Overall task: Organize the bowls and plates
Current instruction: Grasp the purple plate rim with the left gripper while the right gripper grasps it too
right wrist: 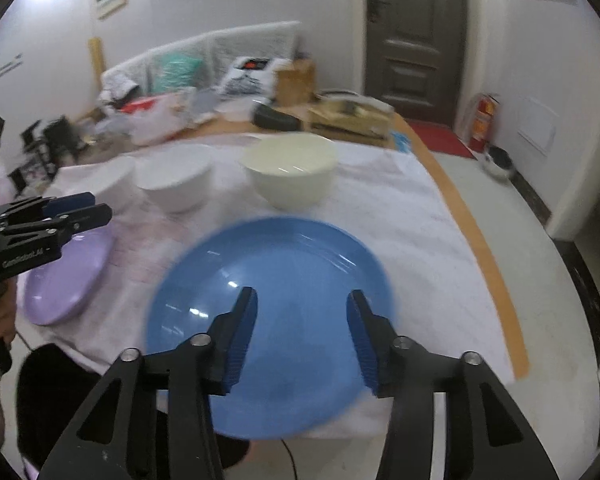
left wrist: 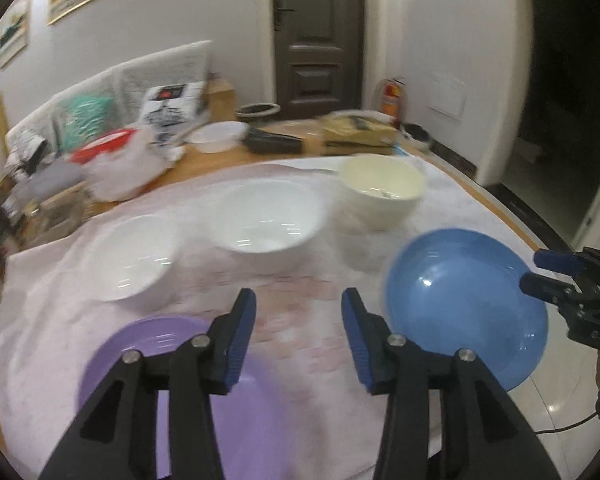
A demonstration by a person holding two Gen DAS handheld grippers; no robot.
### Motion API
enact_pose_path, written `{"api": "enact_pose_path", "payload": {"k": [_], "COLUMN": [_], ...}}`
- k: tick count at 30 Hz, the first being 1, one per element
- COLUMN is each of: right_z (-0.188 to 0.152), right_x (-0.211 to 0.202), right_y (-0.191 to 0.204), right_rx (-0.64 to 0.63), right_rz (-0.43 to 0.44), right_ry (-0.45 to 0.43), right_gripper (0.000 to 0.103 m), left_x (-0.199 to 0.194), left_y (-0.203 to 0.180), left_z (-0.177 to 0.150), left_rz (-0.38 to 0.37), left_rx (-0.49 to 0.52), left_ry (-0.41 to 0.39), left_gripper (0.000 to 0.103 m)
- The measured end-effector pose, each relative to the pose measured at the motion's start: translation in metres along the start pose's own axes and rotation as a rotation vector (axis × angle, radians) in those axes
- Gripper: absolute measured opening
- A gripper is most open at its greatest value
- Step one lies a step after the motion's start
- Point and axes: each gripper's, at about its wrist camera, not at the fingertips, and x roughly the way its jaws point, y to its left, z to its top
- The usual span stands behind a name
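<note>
Left wrist view: three bowls in a row on the desk point(left wrist: 440, 200) — two white bowls point(left wrist: 134, 256) point(left wrist: 270, 220), one cream bowl point(left wrist: 382, 192). Two plates nearer: purple plate point(left wrist: 148, 344), blue plate point(left wrist: 460, 300). Left gripper point(left wrist: 299, 304) and right gripper point(right wrist: 302, 306) both spread, empty.

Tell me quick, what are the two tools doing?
Left tool: open, holding nothing, above the purple plate.
Right tool: open, holding nothing, over the blue plate.
</note>
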Motion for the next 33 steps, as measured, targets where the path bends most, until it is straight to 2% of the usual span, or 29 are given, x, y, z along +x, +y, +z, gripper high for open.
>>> {"api": "enact_pose_path", "payload": {"k": [2, 10, 13, 16, 21, 26, 29, 33], "right_z": [0.008, 0.027, 0.027, 0.027, 0.019, 0.012, 0.010, 0.009], "right_x": [0.003, 0.030, 0.044, 0.062, 0.088, 0.103, 0.108, 0.112], "right_y": [0.018, 0.096, 0.128, 0.151, 0.177, 0.189, 0.191, 0.192], "right_rx": [-0.032, -0.148, -0.196, -0.230, -0.258, -0.268, -0.273, -0.268], "right_rz": [0.051, 0.255, 0.331, 0.370, 0.412, 0.417, 0.410, 0.418], "right_ry": [-0.009, 0.030, 0.076, 0.129, 0.216, 0.270, 0.284, 0.296], "right_gripper": [0.050, 0.050, 0.050, 0.050, 0.048, 0.039, 0.030, 0.028], "left_x": [-0.008, -0.026, -0.026, -0.024, -0.018, -0.010, -0.007, -0.002], "left_y": [0.024, 0.113, 0.140, 0.157, 0.164, 0.162, 0.165, 0.168], "left_z": [-0.005, -0.044, -0.060, -0.076, -0.097, -0.103, -0.106, -0.110], "left_rz": [0.038, 0.161, 0.187, 0.185, 0.169, 0.165, 0.168, 0.173], "left_rx": [-0.036, -0.198, -0.256, -0.305, -0.325, -0.333, -0.341, -0.348], "left_ry": [-0.006, 0.008, 0.022, 0.040, 0.071, 0.087, 0.095, 0.114], "left_gripper": [0.041, 0.041, 0.041, 0.041, 0.041, 0.039, 0.033, 0.023]}}
